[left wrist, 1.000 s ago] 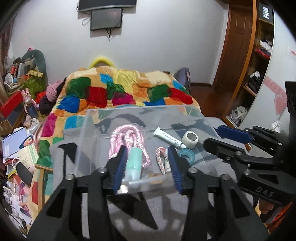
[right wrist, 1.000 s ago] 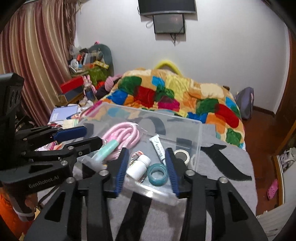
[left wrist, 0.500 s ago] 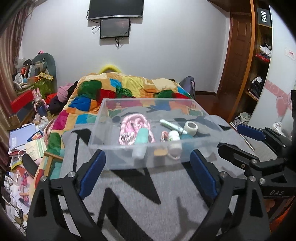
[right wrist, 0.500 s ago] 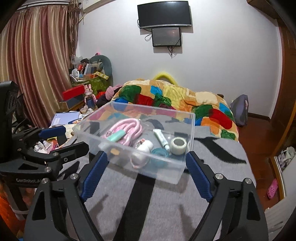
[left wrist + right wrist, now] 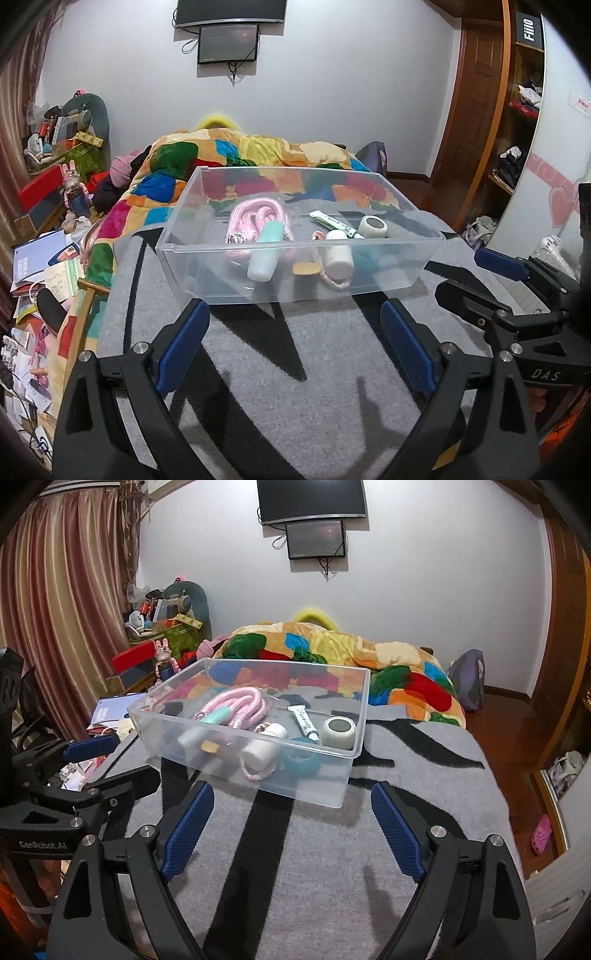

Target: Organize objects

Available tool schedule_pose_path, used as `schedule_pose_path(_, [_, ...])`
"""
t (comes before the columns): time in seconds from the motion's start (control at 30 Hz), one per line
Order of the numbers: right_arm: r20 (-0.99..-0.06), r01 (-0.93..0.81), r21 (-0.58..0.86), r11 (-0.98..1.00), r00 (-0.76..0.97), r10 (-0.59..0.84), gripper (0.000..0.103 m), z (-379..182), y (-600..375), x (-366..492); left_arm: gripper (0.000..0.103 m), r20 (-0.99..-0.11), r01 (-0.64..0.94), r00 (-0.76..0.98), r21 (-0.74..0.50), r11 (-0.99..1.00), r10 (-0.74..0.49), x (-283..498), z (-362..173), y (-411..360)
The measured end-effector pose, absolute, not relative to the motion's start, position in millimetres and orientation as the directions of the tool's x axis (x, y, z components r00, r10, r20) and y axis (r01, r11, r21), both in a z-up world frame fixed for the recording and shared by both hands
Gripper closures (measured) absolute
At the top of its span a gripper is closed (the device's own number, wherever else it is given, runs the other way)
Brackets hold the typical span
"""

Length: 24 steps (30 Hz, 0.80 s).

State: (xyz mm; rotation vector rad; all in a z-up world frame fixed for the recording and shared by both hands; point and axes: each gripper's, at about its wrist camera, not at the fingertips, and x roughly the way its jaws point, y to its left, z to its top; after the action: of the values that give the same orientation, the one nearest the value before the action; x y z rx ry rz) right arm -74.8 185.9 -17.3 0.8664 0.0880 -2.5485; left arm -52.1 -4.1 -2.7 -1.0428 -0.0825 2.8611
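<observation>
A clear bin (image 5: pixel 295 273) sits on the grey blanket (image 5: pixel 295 387) at the foot of the bed, below a patchwork quilt (image 5: pixel 258 155). Both grippers hover just short of it with jaws spread wide and holding nothing, the left gripper (image 5: pixel 295 339) beside the right gripper (image 5: pixel 291 823). Inside lie a pink rope (image 5: pixel 255 218), mint tube (image 5: pixel 264 254), white bottle (image 5: pixel 338 256), tape roll (image 5: pixel 373 226) and ointment tube (image 5: pixel 330 223).

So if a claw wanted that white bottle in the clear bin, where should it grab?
Probably across the bottle's round body, coming down from above through the open top of the bin. It lies on its side near the front wall, which blocks a level approach, and a braided cord lies close beside it.
</observation>
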Motion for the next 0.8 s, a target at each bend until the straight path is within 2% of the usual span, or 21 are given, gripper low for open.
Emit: schedule_pose_path(0.8, [-0.585,0.444,0.074,-0.893,-0.706,-0.4,0.018,-15.5,182.8,-67.4,0.008,-0.639,-0.067,-0.761,-0.094,-0.993,0.112,-50.6,-3.7,-6.9])
